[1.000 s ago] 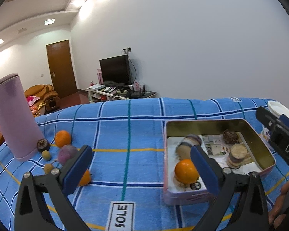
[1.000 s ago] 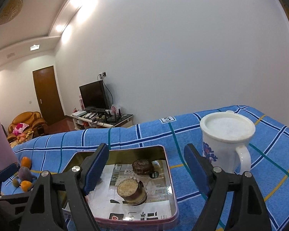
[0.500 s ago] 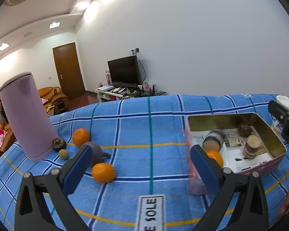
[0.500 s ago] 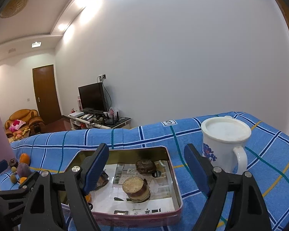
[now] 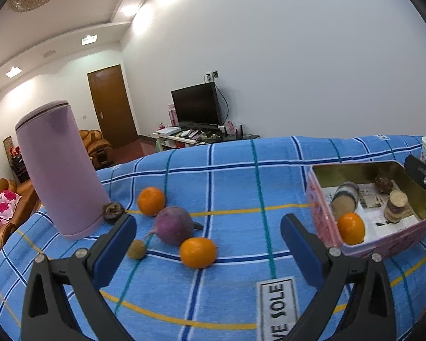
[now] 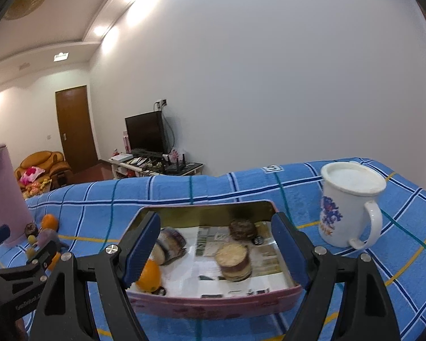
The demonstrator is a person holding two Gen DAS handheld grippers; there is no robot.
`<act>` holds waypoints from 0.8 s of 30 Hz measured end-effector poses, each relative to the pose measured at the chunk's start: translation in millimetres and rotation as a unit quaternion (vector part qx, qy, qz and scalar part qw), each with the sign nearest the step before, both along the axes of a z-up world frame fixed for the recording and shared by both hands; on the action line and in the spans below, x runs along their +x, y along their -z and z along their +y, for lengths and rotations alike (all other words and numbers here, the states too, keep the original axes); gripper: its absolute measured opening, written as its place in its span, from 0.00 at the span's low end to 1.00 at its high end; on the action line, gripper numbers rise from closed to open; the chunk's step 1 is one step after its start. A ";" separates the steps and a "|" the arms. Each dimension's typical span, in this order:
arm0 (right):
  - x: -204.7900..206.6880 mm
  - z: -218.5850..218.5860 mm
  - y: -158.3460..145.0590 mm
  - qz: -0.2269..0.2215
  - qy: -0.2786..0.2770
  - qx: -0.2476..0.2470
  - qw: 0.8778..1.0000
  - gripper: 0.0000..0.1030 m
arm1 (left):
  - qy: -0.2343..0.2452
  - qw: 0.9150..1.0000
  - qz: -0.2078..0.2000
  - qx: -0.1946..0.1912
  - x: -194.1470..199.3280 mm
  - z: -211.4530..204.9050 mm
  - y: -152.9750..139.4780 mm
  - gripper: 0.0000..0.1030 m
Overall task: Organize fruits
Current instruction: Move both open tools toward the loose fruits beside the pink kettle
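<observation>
In the left wrist view my left gripper [image 5: 207, 244] is open and empty, low over the blue checked cloth. Between its fingers lie an orange [image 5: 197, 252], a purple radish-like root [image 5: 173, 225], a second orange [image 5: 151, 201], a small brown fruit [image 5: 136, 249] and a dark round fruit [image 5: 112, 212]. The pink tin [image 5: 394, 245] to the right holds an orange [image 5: 351, 228] and round cakes. In the right wrist view my right gripper [image 6: 215, 251] is open and empty, just in front of the tin [image 6: 213, 302], which holds the orange [image 6: 149, 276].
A tall lilac canister [image 5: 58, 167] stands at the left beside the loose fruit. A white lidded mug [image 6: 350, 201] stands right of the tin. The cloth drops off at the far edge; a TV stand and sofa lie beyond.
My left gripper has swung left, away from the tin and toward the loose fruit, which now sits between its fingers. My right gripper has barely moved.
</observation>
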State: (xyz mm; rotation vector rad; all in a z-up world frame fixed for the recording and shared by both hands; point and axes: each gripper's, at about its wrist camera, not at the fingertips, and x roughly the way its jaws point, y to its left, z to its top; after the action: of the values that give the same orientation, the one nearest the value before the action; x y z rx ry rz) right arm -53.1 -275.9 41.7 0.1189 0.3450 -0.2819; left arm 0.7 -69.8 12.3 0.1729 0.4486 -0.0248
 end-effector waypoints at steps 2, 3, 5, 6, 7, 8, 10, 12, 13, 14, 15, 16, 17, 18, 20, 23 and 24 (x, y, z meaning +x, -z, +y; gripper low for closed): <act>1.7 8.5 0.7 0.004 -0.008 -0.005 1.000 0.79 | -0.002 1.000 0.004 -0.002 1.7 6.4 0.5 1.00; 2.6 13.0 1.0 0.006 -0.012 -0.007 1.000 0.79 | -0.003 1.000 0.007 -0.005 2.9 9.6 0.9 1.00; 3.9 22.6 1.7 0.011 -0.020 -0.008 1.000 0.79 | -0.007 1.000 0.014 -0.012 5.1 17.3 1.6 1.00; 4.9 27.1 2.1 0.014 -0.024 -0.007 1.000 0.79 | -0.009 1.000 0.017 -0.015 6.3 20.9 2.3 1.00; 6.4 31.8 3.0 0.017 -0.029 -0.005 0.999 0.79 | -0.011 1.000 0.020 -0.016 7.3 24.2 2.8 1.00; 7.7 35.2 3.7 0.019 -0.031 -0.005 0.999 0.79 | -0.013 1.000 0.021 -0.017 8.4 27.8 3.2 1.00; 10.2 43.3 4.8 0.022 -0.037 -0.001 0.999 0.79 | -0.018 0.999 0.022 -0.016 9.7 35.1 3.4 1.00; 12.4 51.3 6.4 0.025 -0.043 0.003 0.999 0.79 | -0.023 0.999 0.022 -0.013 11.1 41.7 3.0 1.00; 13.4 54.5 6.8 0.027 -0.046 0.003 0.999 0.79 | -0.025 0.999 0.022 -0.013 11.7 45.2 3.1 1.00; 14.7 59.0 7.3 0.027 -0.049 0.002 0.998 0.79 | -0.028 0.999 0.023 -0.012 12.6 49.3 3.4 1.00; 15.6 61.5 7.6 0.028 -0.051 0.002 0.998 0.79 | -0.030 0.999 0.024 -0.012 13.4 52.6 3.5 1.00; 16.4 66.1 8.0 0.028 -0.053 0.001 0.998 0.79 | -0.033 0.999 0.025 -0.014 14.3 55.6 3.6 1.00; 16.3 70.7 7.7 0.028 -0.055 0.000 0.998 0.79 | -0.035 0.999 0.026 -0.016 14.9 59.0 3.7 1.00; 17.7 75.3 8.1 0.029 -0.058 -0.001 0.998 0.79 | -0.038 0.999 0.027 -0.018 15.6 63.0 3.7 1.00; 19.9 82.3 8.3 0.029 -0.063 -0.001 0.998 0.79 | -0.042 0.999 0.030 -0.018 17.8 69.5 4.0 1.00; 22.5 92.1 8.8 0.031 -0.070 0.002 0.997 0.79 | -0.046 0.998 0.035 -0.021 21.1 78.3 4.9 1.00; 23.7 95.7 9.0 0.032 -0.073 0.003 0.997 0.79 | -0.047 0.998 0.037 -0.023 22.8 82.3 5.3 1.00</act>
State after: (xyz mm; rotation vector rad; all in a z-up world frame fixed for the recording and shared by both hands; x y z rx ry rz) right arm -29.4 -180.2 32.7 0.0900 0.4170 -0.1408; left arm 23.4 12.4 7.0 0.1062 0.5290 0.0515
